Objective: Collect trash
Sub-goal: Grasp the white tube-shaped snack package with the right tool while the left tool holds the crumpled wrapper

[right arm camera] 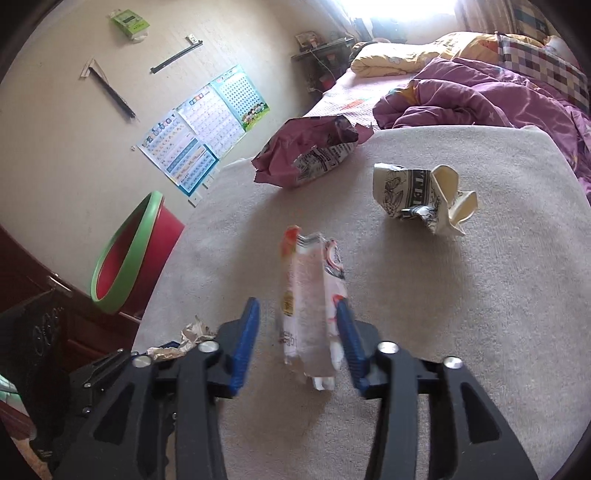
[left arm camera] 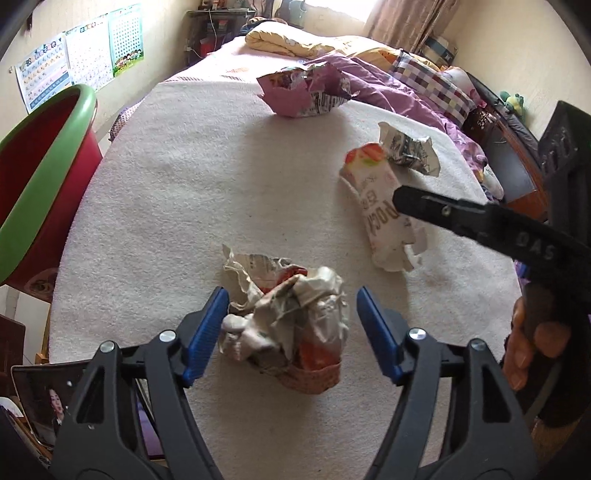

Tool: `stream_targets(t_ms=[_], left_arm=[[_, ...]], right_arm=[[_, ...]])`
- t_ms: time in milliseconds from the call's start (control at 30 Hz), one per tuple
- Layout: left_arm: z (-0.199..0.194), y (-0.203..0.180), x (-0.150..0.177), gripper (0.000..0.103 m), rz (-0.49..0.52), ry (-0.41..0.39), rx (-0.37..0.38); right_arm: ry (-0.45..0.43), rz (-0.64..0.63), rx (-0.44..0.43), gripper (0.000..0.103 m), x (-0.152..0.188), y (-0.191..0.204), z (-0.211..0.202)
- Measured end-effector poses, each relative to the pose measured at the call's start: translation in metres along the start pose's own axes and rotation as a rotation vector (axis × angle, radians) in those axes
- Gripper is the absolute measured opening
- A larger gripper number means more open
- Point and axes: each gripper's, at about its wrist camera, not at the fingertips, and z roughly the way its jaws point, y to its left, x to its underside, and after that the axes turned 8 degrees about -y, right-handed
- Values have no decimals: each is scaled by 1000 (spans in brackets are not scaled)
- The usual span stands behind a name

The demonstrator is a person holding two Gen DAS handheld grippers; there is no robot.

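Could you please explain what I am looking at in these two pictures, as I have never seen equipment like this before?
No robot here: a person holds hand-held tongs in each hand, with a camera on each looking along its blue fingers. The left tongs straddle a crumpled wrapper, open. The right tongs stand around a white snack packet; whether they pinch it I cannot tell. Also on the cream blanket lie a purple bag and a crumpled paper. A red bin with a green rim stands beside the bed.

Bedroom in bright daylight

Cream wall (right arm camera: 74, 155) at left carries colourful charts (right arm camera: 207, 125); a glaring window (right arm camera: 402, 14) sits top centre, with a curtain (left arm camera: 402, 22) at upper right and rumpled purple bedding (right arm camera: 480, 96) below.
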Motion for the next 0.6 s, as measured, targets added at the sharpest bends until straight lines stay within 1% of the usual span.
stream_targets(t_ms=[133,400,467,500,533,600], left_arm=[[1,-2,0,69,10,0,-6],[-3,8,6,69,-16,9,-15],[-2,9,8,68,-18,18,-15],[-1,10,10,65,-19,22,-12],[-1,10,11,60,-20,23,-9],[-2,10,11,57,-18,17,-7]], right_arm=[[14,8,8,58,-1,1,7],[59,-12,4,59,4,7,25],[62,-31,16,53,7,9,27],[60,-36,19,44,8,9,26],[58,-35,16,35,9,9,25],[42,-34,12,34,9,9,21]])
